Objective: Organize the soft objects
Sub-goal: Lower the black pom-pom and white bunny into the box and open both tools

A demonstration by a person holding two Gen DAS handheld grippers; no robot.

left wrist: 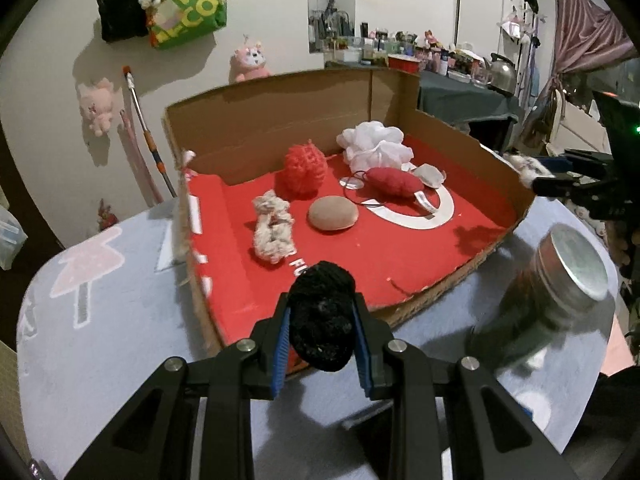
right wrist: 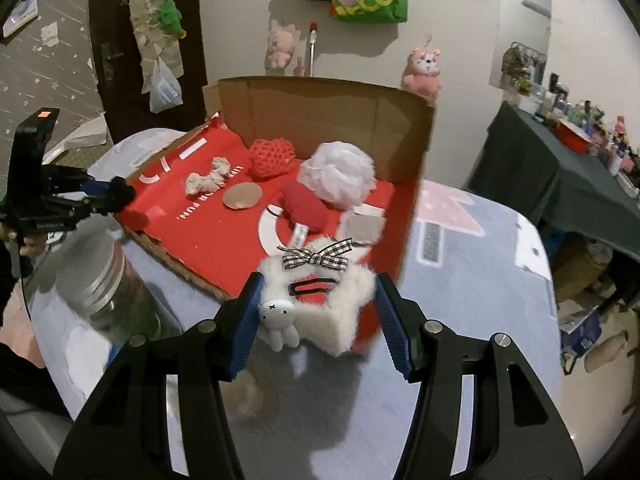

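My left gripper [left wrist: 322, 332] is shut on a black fuzzy ball [left wrist: 322, 316], held above the near edge of the open cardboard box [left wrist: 280, 108] with its red floor. My right gripper [right wrist: 318, 316] is shut on a white furry pouch [right wrist: 320, 300] that carries a checked bow and a small white bunny charm, held over the box's near corner. Inside the box lie a red knitted ball [left wrist: 305, 172], a white mesh puff [left wrist: 374, 144], a red pad [left wrist: 394, 182], a tan round sponge [left wrist: 333, 212] and a cream rope piece [left wrist: 272, 228]. The right gripper [left wrist: 560, 184] also shows at the left wrist view's right edge.
A glass jar with a metal lid [left wrist: 560, 280] stands on the grey patterned cloth [left wrist: 100, 300] beside the box. Plush toys and a green bag [left wrist: 192, 4] hang on the wall behind. A cluttered dark-covered table [right wrist: 560, 168] stands to the right.
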